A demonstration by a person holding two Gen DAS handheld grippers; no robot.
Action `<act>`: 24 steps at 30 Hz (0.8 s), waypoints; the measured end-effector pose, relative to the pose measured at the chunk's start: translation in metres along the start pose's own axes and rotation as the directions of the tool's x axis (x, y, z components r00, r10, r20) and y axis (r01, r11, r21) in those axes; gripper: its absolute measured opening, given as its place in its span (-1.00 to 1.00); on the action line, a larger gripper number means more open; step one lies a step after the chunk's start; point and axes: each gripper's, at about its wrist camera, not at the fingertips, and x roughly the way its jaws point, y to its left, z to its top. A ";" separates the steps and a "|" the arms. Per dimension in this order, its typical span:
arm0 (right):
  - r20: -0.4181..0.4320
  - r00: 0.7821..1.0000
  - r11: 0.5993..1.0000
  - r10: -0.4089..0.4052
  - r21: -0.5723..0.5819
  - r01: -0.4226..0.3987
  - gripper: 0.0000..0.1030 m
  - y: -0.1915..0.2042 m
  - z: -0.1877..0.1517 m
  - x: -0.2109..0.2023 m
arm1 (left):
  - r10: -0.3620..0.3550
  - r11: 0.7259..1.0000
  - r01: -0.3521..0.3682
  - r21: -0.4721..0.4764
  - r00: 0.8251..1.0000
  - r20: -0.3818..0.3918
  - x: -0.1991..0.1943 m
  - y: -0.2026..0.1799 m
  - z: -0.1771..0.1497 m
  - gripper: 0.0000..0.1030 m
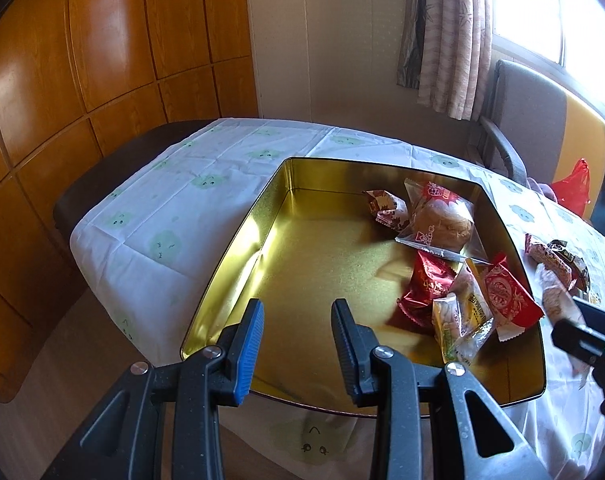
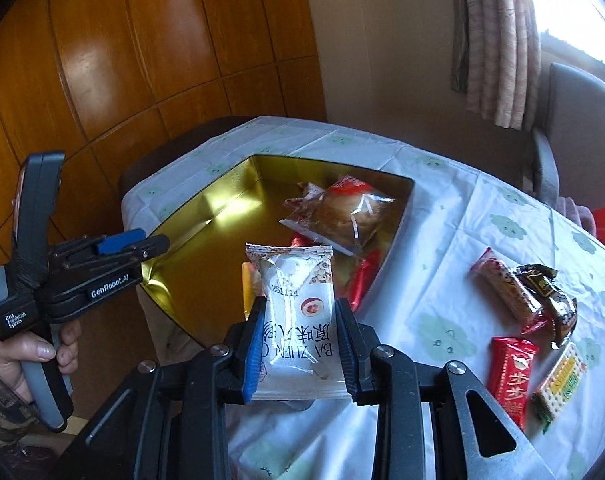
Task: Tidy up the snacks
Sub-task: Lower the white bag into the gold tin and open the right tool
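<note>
Snacks are split between a gold tin (image 1: 238,264) and the cloud-print tablecloth (image 2: 454,264) beside it. Inside the tin, toward its right side, lie a clear-wrapped pastry (image 1: 442,220), a small patterned packet (image 1: 384,210) behind it, a dark red packet (image 1: 424,288), a yellow wrapped bun (image 1: 462,320) and a red patterned packet (image 1: 506,300); the tin's left half is bare. The right gripper (image 2: 300,344) is clamped on a white snack packet (image 2: 298,312), held upright between both pads above the near edge of the tin. The left gripper (image 1: 296,340) hangs over the tin's near left corner with its jaws apart and nothing between them; the right wrist view shows a hand (image 2: 26,352) around its handle. On the cloth to the right of the tin remain 4 items: a red-ended bar (image 2: 506,292), a dark brown packet (image 2: 554,300), a red packet with gold characters (image 2: 510,376) and a cracker pack (image 2: 558,384). The bar and brown packet touch; the red packet and the crackers lie just beside each other.
</note>
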 end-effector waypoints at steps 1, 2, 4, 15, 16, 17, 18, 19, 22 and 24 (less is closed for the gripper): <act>-0.004 1.000 1.000 0.001 -0.001 -0.001 -0.36 0.001 -0.001 0.002 | 0.000 1.000 0.000 -0.001 1.000 0.000 0.000 0.000 0.000 -0.31; -0.007 1.000 1.000 0.002 -0.002 -0.002 -0.36 0.002 -0.001 0.003 | 0.000 1.000 0.000 -0.002 1.000 0.001 0.000 0.000 0.000 -0.31; -0.013 1.000 1.000 0.005 -0.004 -0.005 -0.36 0.003 -0.001 0.006 | 0.000 1.000 0.000 0.000 1.000 -0.001 0.000 0.000 0.000 -0.31; -0.018 1.000 1.000 0.007 -0.021 -0.008 -0.36 0.008 -0.004 0.008 | -0.010 1.000 0.010 0.000 1.000 -0.001 -0.001 -0.001 -0.001 -0.31; -0.018 1.000 1.000 0.008 -0.023 -0.008 -0.36 0.008 -0.004 0.008 | -0.011 1.000 0.011 -0.001 1.000 -0.001 -0.001 -0.001 -0.001 -0.31; -0.017 1.000 1.000 0.008 -0.023 -0.009 -0.36 0.008 -0.004 0.008 | -0.012 1.000 0.012 -0.001 1.000 0.000 -0.001 -0.001 -0.001 -0.31; -0.016 1.000 1.000 0.009 -0.024 -0.010 -0.36 0.008 -0.003 0.008 | -0.012 1.000 0.012 -0.002 1.000 0.000 -0.002 0.000 -0.001 -0.31; -0.016 1.000 1.000 0.010 -0.024 -0.010 -0.36 0.009 -0.003 0.008 | -0.012 1.000 0.012 -0.002 1.000 0.001 -0.002 0.000 -0.001 -0.31; -0.012 1.000 0.999 0.013 -0.029 -0.013 -0.36 0.009 -0.002 0.009 | -0.013 1.000 0.013 -0.003 1.000 0.001 -0.002 -0.001 -0.001 -0.31; -0.010 1.000 0.999 0.016 -0.034 -0.016 -0.36 0.010 -0.001 0.009 | -0.012 1.000 0.012 -0.004 1.000 0.002 -0.002 0.000 -0.001 -0.31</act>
